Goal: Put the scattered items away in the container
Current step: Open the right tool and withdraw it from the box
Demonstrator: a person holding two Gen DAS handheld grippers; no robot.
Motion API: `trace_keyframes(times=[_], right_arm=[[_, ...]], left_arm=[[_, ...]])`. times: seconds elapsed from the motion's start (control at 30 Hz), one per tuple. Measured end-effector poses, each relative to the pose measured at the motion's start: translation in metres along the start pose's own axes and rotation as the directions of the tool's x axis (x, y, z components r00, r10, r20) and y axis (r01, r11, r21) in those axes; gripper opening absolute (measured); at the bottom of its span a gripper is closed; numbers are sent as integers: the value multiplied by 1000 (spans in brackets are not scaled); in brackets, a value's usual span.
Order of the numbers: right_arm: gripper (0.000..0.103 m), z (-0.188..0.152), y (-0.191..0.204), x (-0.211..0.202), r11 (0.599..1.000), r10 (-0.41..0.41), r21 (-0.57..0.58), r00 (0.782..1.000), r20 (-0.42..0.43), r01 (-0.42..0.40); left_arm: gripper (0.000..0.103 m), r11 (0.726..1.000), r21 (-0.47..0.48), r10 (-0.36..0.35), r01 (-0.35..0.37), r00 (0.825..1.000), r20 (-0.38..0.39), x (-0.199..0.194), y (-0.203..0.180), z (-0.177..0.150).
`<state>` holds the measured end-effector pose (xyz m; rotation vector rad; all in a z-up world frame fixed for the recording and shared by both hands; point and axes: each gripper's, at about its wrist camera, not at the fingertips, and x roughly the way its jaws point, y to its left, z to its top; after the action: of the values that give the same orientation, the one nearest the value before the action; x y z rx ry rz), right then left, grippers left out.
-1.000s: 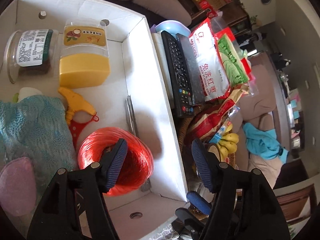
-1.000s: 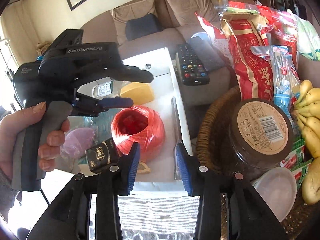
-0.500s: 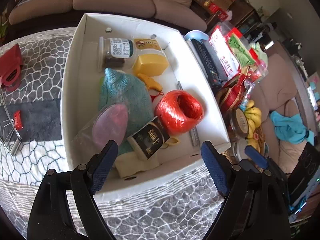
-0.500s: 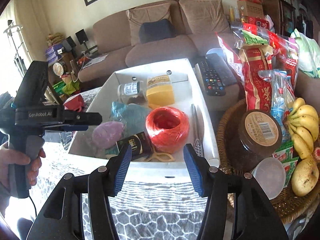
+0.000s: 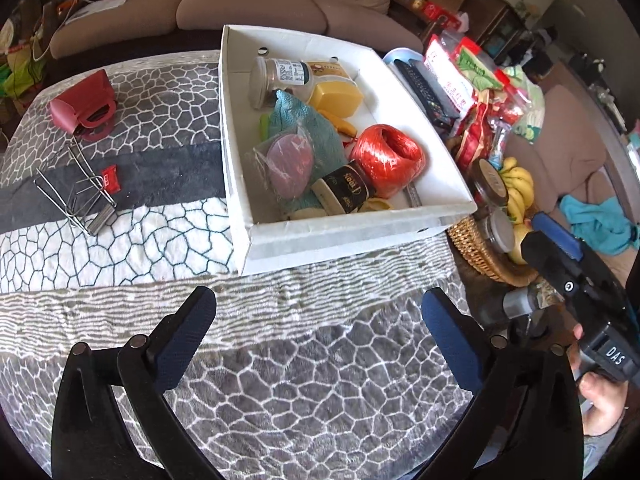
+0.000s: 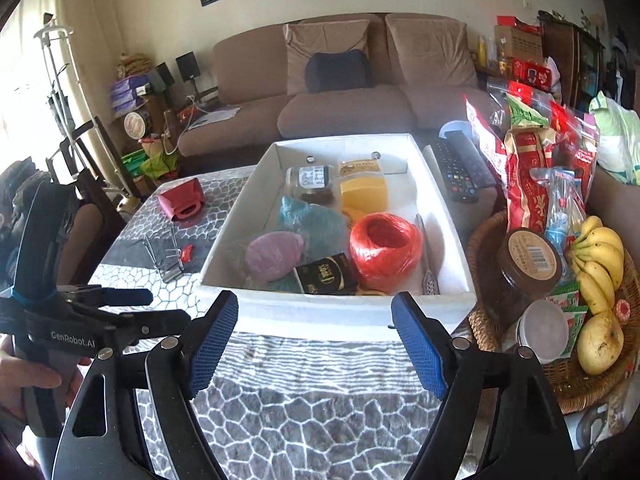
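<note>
Item 1, my left gripper [image 5: 318, 330]: jaws spread wide, nothing between them, hovering over the patterned cloth [image 5: 280, 380] on the near side of the white box [image 5: 340, 236].

Item 2, my right gripper [image 6: 314, 334]: jaws likewise wide apart and empty, also just short of the white box's near wall.

Item 3, the white box: a shallow open rectangular tray of white card, standing on the cloth with its long axis running away from me. Contents, near to far inside it:
- black packet with gold lettering [image 5: 346, 192], against the near wall
- pink oval pad in a clear bag [image 5: 290, 160], lying on a teal knitted cloth [image 5: 308, 128]
- ball of red twine [image 5: 390, 158], towards the box's right wall
- metal tweezers [image 6: 426, 264] between the twine and the right wall
- yellow block in a clear tub [image 5: 336, 94]
- glass jar on its side [image 5: 276, 78], by the far wall

Item 4, still outside, left of the box on the cloth: a wire clip rack [image 5: 78, 192], a small red wrapped sweet [image 5: 110, 178] touching it, and farther off a red mini handbag [image 5: 86, 104].

Item 5, right of the box: a wicker basket [image 6: 580, 384] holding bananas [image 6: 598, 260] and jars, then snack bags and a black remote [image 6: 454, 172].

Item 6, beyond the box: a brown sofa [image 6: 344, 92] (dark cushion on it) beneath a framed picture.
</note>
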<state>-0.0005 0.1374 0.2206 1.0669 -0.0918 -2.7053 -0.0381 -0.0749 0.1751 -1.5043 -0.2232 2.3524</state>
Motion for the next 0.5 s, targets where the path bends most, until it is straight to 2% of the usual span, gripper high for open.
trace_keyframes(times=[0.23,0.4,0.5], right_arm=[[85,-8,35,-33,1000,12,-7,1000,14,-12],[89,-15,66,-66,999,21,-37,999,38,-20],[103,-19,82,-85,998,57,-26,997,60,-56]], left_arm=[[103,999,13,32,-32,998,49,-49,-5,-37],[103,999,13,41,-42,995,93,-93,-7,-64],[103,999,9,52,-53,991,123,-119,-3,-81]])
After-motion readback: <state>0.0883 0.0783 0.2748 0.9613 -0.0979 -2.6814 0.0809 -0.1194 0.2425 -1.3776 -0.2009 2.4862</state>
